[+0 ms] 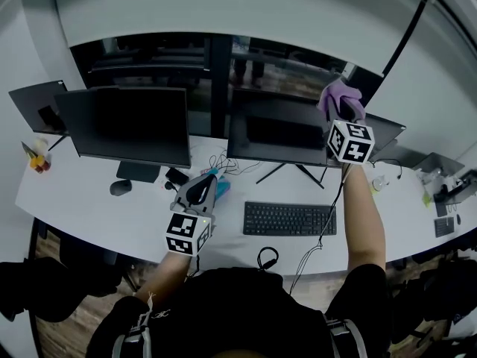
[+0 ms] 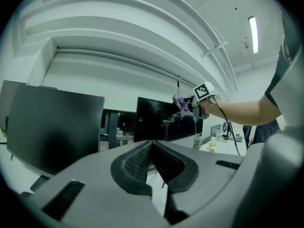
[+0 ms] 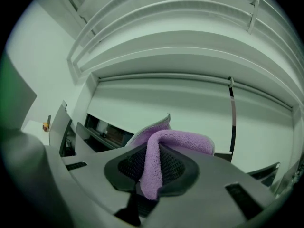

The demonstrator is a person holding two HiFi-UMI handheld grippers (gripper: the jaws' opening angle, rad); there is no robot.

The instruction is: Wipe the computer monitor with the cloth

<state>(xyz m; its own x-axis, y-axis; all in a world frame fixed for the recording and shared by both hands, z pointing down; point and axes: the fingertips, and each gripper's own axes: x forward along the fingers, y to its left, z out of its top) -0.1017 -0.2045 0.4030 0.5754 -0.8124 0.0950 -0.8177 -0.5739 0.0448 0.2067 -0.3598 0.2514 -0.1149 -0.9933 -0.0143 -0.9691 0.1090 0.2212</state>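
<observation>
Nearest, the left claw (image 1: 201,187) is held low over the table (image 1: 89,207), shut with nothing between its jaws, well apart from the monitor (image 1: 279,136). Farther off, the right claw (image 1: 341,116) is held high at the monitor's top right corner, clamped on a fold of the cloth (image 1: 339,95); contact with the monitor cannot be confirmed. Only a narrow fold is pinched, so the cloth may be dragged loose by a hard stroke. The monitor may then be scraped by the bare claw, or, being unbraced, rocked on its stand (image 1: 287,171).
</observation>
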